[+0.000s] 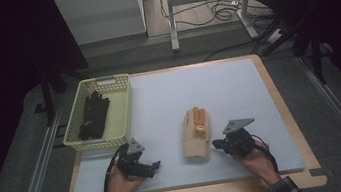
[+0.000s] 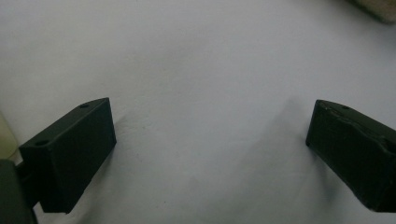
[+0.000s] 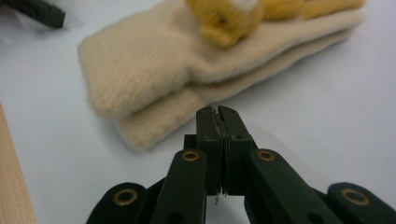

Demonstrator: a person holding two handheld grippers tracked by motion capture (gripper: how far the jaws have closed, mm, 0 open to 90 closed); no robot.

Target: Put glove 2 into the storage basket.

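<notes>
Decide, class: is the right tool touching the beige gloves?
Apart. In the right gripper view, bare mat shows between the shut right tool and the beige gloves.

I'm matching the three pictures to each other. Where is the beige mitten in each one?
High view: mitten lies at centre, on the blue mat.
Left gripper view: a beige edge at the top right corner, probably the mitten.
Right gripper view: upper middle, beyond the shut tongs.
Shared landmark: the mat.

The folded gloves (image 1: 196,140) lie between the left gripper (image 1: 155,166) and the right gripper (image 1: 215,144), just beside the right, with the basket (image 1: 123,98) beyond the left.
</notes>
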